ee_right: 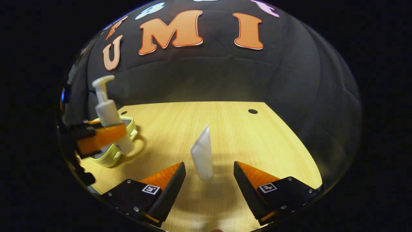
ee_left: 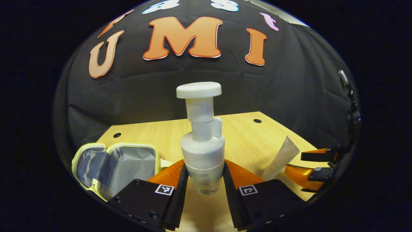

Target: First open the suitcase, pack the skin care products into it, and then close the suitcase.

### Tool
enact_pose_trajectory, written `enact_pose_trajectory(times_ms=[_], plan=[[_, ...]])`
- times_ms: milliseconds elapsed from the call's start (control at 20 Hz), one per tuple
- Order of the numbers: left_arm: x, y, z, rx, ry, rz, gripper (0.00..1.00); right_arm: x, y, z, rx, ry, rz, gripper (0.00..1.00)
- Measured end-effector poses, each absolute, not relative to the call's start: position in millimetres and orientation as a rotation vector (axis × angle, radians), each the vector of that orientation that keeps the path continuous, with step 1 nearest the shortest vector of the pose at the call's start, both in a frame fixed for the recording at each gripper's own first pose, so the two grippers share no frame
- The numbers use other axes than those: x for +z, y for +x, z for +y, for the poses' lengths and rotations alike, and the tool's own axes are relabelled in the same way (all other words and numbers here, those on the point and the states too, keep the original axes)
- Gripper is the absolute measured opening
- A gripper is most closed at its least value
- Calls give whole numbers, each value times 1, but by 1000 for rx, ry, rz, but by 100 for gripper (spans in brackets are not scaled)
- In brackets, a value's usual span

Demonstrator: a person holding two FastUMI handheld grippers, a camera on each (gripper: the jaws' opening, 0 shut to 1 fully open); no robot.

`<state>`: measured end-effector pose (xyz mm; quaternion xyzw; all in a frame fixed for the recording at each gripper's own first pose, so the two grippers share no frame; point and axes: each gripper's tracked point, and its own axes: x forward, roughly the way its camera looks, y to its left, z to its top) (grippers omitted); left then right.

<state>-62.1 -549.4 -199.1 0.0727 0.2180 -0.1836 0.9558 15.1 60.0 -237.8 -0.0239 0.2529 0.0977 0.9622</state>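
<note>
In the left gripper view my left gripper (ee_left: 202, 180) is shut on a white pump bottle (ee_left: 202, 154), held upright above the wooden table (ee_left: 244, 135). The small pale-yellow suitcase (ee_left: 116, 167) lies open at the lower left, its grey lining showing. A white tube (ee_left: 280, 158) stands on its cap at the right, in front of my right gripper (ee_left: 317, 167). In the right gripper view my right gripper (ee_right: 209, 180) is open, with the white tube (ee_right: 202, 154) standing between its fingers and touching neither. The left gripper (ee_right: 96, 137) holds the pump bottle (ee_right: 107, 112) over the suitcase (ee_right: 120, 145) at the far left.
The table (ee_right: 241, 141) has a round hole (ee_right: 252, 111) near its far right corner and another hole (ee_left: 117, 135) at the far left. The black cloth wall closes the back of the booth.
</note>
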Motion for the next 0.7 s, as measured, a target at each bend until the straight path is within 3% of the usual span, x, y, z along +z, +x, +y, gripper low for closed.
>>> enact_pose_trajectory(times_ms=[350, 650, 700], plan=[[-159, -89, -457, -276, 125, 476, 58, -287, 38, 72, 163, -24, 601, 95], [-161, -102, -399, -188, 111, 516, 58, -309, 57, 81, 136, -27, 635, 78], [-162, -103, -392, -177, 108, 522, 58, -314, 60, 77, 114, -39, 647, 71]])
